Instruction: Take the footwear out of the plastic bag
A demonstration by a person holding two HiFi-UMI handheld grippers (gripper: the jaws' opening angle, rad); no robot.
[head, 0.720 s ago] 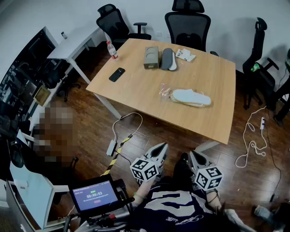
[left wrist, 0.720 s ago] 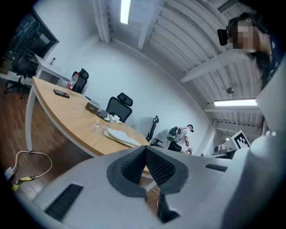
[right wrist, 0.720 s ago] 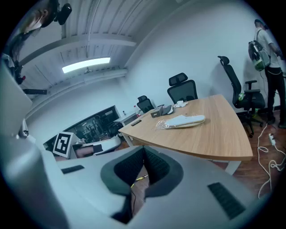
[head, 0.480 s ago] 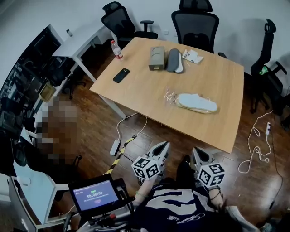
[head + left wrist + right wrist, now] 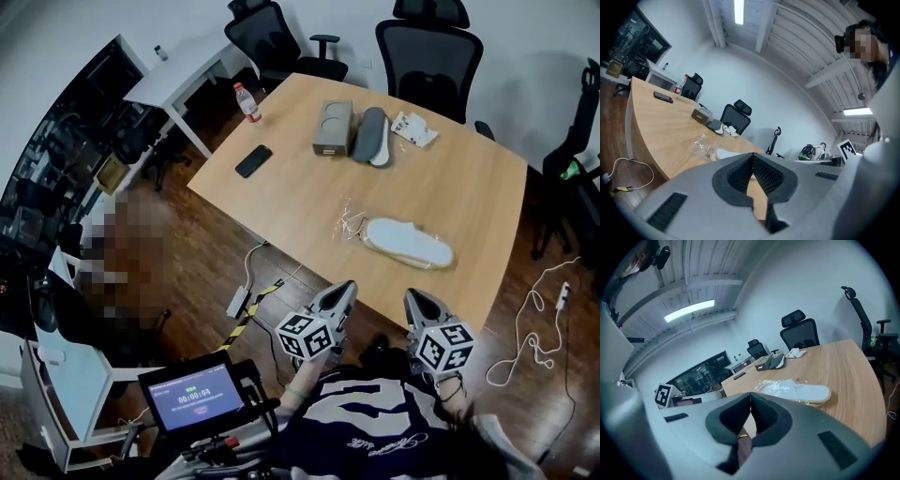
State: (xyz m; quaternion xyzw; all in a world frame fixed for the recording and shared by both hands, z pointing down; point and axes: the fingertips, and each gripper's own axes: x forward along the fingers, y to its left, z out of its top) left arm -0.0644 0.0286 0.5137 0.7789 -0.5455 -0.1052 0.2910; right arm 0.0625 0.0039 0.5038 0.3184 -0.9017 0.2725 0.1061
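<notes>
Plainly, the left gripper (image 5: 343,289) and right gripper (image 5: 413,300) are held clenched and empty, short of the table's (image 5: 281,202) near edge. The white footwear (image 5: 410,243) is seen lying on it, partly inside the plastic bag (image 5: 351,223), untouched.

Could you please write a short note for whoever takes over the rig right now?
Left gripper: shut, empty, held short of the table.
Right gripper: shut, empty, beside it.
White slippers lie in their clear plastic bag on the table, near its front edge.
Done: nothing; neither gripper touches the bag.
Left: open the bag and take the slippers out.
</notes>
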